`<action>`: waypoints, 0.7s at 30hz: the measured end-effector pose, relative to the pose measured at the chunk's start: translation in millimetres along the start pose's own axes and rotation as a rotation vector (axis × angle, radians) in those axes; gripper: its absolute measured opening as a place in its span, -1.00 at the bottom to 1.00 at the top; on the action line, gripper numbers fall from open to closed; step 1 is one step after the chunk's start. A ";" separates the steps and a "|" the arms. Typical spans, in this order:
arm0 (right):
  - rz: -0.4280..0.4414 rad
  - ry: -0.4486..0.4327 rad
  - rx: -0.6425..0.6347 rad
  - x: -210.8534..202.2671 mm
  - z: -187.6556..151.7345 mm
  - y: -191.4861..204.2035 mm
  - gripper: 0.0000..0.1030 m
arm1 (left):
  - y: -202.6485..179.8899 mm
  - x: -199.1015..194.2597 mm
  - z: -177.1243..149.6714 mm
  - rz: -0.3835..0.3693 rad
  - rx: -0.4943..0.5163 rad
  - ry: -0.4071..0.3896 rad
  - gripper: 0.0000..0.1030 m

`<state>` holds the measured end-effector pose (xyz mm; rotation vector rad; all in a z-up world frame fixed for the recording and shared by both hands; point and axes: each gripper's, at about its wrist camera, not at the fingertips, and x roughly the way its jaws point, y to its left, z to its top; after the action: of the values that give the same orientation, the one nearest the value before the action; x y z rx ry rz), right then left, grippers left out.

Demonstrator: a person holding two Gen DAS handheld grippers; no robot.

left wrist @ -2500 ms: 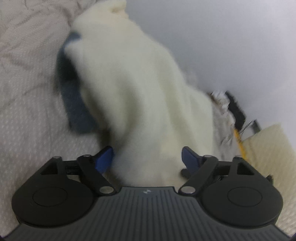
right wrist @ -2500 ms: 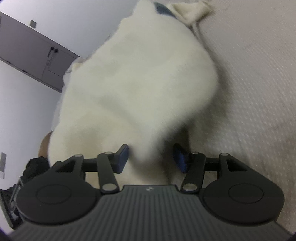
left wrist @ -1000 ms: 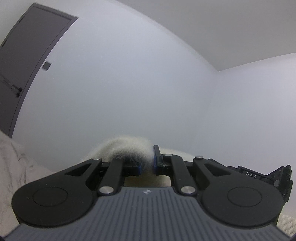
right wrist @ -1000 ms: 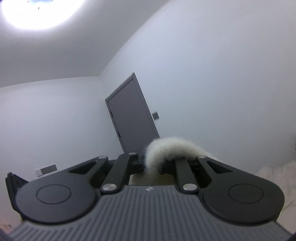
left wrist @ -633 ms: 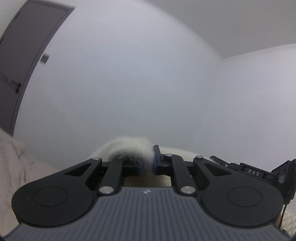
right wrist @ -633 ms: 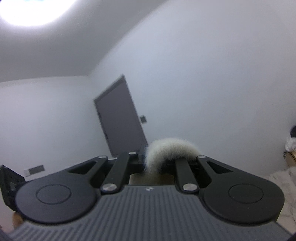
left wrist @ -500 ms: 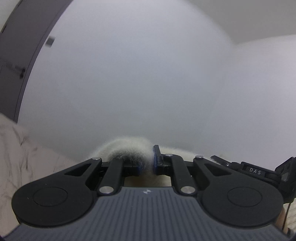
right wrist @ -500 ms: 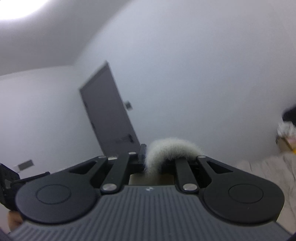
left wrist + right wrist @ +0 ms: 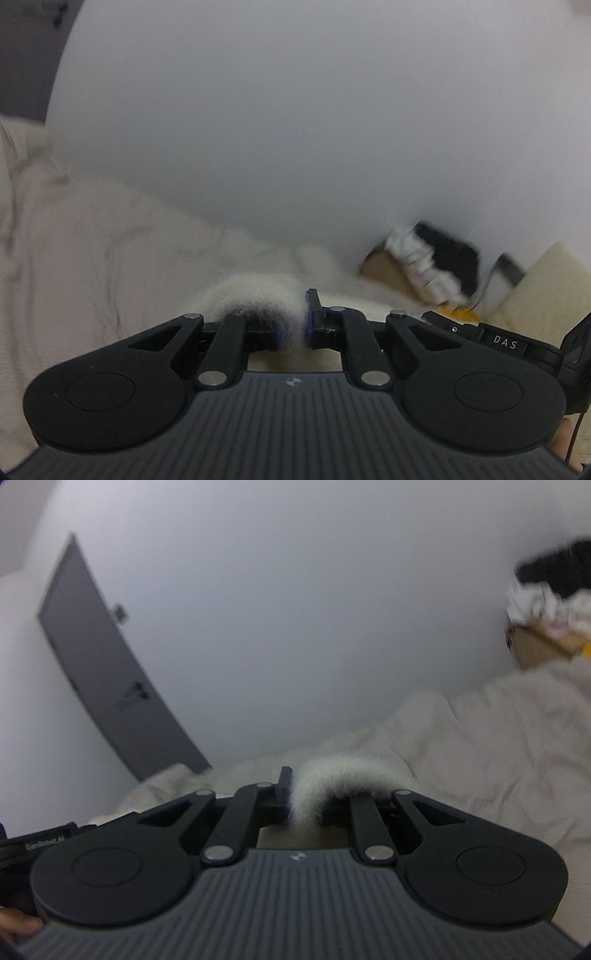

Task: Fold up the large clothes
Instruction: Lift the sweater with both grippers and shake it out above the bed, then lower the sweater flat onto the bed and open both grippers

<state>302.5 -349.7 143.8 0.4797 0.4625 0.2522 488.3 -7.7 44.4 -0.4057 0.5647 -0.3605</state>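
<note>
Only the right wrist view shows the grey door (image 9: 107, 672); the left shows a cardboard box (image 9: 388, 273) of clothes. Each tool, left (image 9: 295, 325) and right (image 9: 303, 805), is clenched on a fold of the fuzzy white garment (image 9: 258, 295), above the rumpled cream bed (image 9: 498, 746).

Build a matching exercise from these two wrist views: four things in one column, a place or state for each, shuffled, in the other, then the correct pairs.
Things
1. left gripper
2. grey door
3. cardboard box
4. cream bedspread

Places or states
A. heaped with clothes, at the right edge of the right wrist view
B. shut on a fold of the fluffy white garment
C. rumpled, spread under both grippers
D. set in the white wall, on the left of the right wrist view

Pairs: 1-B, 2-D, 3-A, 4-C
</note>
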 end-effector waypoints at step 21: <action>-0.116 0.219 -0.030 203.2 -73.9 -89.1 -0.10 | 71.5 152.0 -38.7 -0.042 0.154 0.202 0.40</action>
<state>454.2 -329.3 -33.0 0.3959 0.6975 0.2001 600.9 -22.5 -85.2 -0.2340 0.7208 -0.4855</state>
